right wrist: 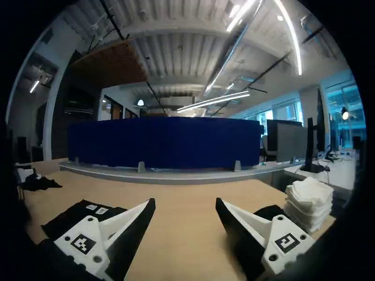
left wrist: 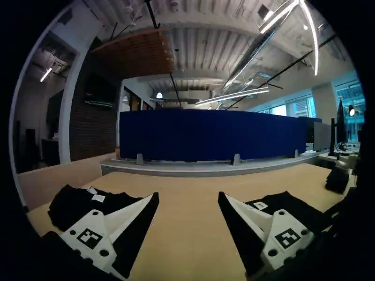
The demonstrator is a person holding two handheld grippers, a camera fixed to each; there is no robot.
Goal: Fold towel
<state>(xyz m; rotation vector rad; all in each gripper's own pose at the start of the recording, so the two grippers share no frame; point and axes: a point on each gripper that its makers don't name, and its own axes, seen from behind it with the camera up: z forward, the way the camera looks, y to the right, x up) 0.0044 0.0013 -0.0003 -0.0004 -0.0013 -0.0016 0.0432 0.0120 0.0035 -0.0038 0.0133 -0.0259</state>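
Observation:
In the left gripper view my left gripper [left wrist: 188, 196] is open over bare wooden table [left wrist: 187, 220], with nothing between its fingers. A black cloth [left wrist: 70, 203] with white tags lies flat behind its left finger. Another black cloth [left wrist: 293, 203] lies behind its right finger. In the right gripper view my right gripper [right wrist: 185, 202] is also open and holds nothing. A black tagged cloth [right wrist: 77, 214] lies by its left finger, and a dark cloth [right wrist: 266, 213] peeks from behind its right finger. A stack of folded white towels [right wrist: 309, 199] sits at the right.
A long blue partition [left wrist: 211, 133] stands beyond the table's far edge. A dark object [left wrist: 337, 180] sits at the table's right end in the left gripper view. A crumpled black cloth [right wrist: 38, 182] lies far left in the right gripper view, and a monitor [right wrist: 311, 140] stands on a neighbouring desk.

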